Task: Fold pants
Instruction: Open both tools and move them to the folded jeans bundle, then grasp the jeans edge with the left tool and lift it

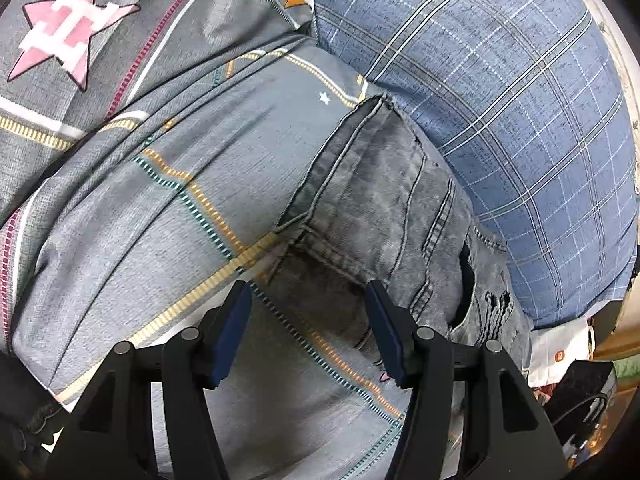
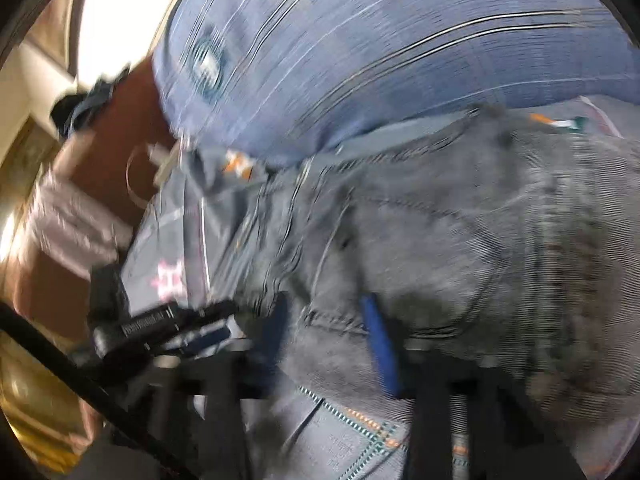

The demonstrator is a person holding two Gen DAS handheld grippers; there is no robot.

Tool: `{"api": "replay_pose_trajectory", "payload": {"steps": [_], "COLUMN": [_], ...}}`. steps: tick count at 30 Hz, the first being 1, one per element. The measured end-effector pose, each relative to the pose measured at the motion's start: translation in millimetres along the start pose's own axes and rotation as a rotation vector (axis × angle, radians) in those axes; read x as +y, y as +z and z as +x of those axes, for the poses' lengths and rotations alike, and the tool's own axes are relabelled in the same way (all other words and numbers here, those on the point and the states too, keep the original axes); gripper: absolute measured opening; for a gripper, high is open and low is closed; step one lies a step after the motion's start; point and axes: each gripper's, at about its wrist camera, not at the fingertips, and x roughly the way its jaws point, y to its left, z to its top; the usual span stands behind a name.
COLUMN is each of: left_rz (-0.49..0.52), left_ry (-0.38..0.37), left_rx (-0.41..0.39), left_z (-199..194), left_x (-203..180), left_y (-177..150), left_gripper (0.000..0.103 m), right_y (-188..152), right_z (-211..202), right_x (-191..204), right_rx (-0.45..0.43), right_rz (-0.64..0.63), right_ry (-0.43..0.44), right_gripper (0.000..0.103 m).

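One pair of grey jeans (image 1: 384, 208) is lying folded on the bed (image 1: 160, 208), touching one blue checked pillow (image 1: 500, 100). The left gripper (image 1: 308, 320) is hovering, jaws apart. The right gripper (image 2: 332, 320) is blurred; its jaws look apart over the denim.

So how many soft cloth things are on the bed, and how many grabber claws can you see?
Grey jeans: 1
Blue checked pillow: 1
Grey star-print bedsheet: 1
Grabber claws: 2, the left gripper and the right gripper, both open
Total: 5
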Motion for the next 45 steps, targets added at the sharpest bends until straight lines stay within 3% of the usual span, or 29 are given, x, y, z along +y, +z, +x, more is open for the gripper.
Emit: {"api": "replay_pose_trajectory", "payload": {"steps": [6,8,11,15,17,19,20,22,23,27,29,30,37,39,45], "left_rz": [0.02,0.018,0.04,0.203,0.254,0.242,0.201,0.071,0.042,0.064,0.047,0.004,-0.045,-0.044,-0.097], "left_ry": [-0.052,-0.085,-0.138,-0.245,-0.216,-0.159,-0.127,-0.132,-0.143,-0.124,-0.102,-0.115,-0.119,-0.103,-0.11], "left_rx": [0.121,0.069,0.022,-0.203,-0.261,-0.245,-0.192,-0.075,-0.058,-0.074,-0.043,-0.016,-0.008,-0.044,-0.033], "left_z": [27.8,28.6,19.8,-25.7,-31.0,-13.9,1.7,29.6,34.4,22.7,27.4,29.7,39.5,45.1,58.6], "left_x": [-4.6,-5.4,-11.0,-34.6,-39.2,-29.1,-18.4,6.5,13.1,9.2,12.4,19.2,8.6,2.4,-4.3], "left_y": [-16.2,-13.5,-6.9,-4.4,-7.0,-3.8,-0.8,4.9,7.0,8.6,10.5,9.3,10.5,22.1,48.0], "left_gripper": [0.053,0.027,0.01,0.007,0.004,0.004,0.004,0.005,0.011,0.017,0.055,0.059,0.059,0.059,0.06], "right_y": [-8.8,-10.5,-10.3,-6.3,-4.2,-4.3,-4.5,-6.0,-6.0,-5.7,-6.7,-6.8,-6.2,-6.5,-7.5], "right_z": [23.3,25.2,22.9,13.2,12.6,21.2,24.9,31.4,32.2,31.1,31.1,31.1,29.6,29.7,32.6], "right_x": [-0.6,-1.1,-1.0,-1.5,-3.3,-7.9,-10.4,-16.6,-17.1,-11.8,-11.3,-11.6,-13.4,-14.6,-18.9], "right_rx": [0.048,0.045,0.034,-0.018,-0.031,-0.011,-0.002,0.017,0.021,0.018,0.017,0.017,0.017,0.022,0.044], "right_rz": [-0.026,-0.028,-0.035,-0.012,0.004,0.017,0.025,0.052,0.056,0.031,0.027,0.028,0.038,0.042,0.057], "right_ry": [-0.044,-0.046,-0.045,-0.004,0.016,0.0,-0.005,-0.005,-0.002,-0.005,-0.003,-0.002,0.006,0.01,0.0], "right_gripper": [0.026,0.026,0.026,0.029,0.028,0.028,0.028,0.027,0.027,0.033,0.033,0.033,0.033,0.033,0.031]}}
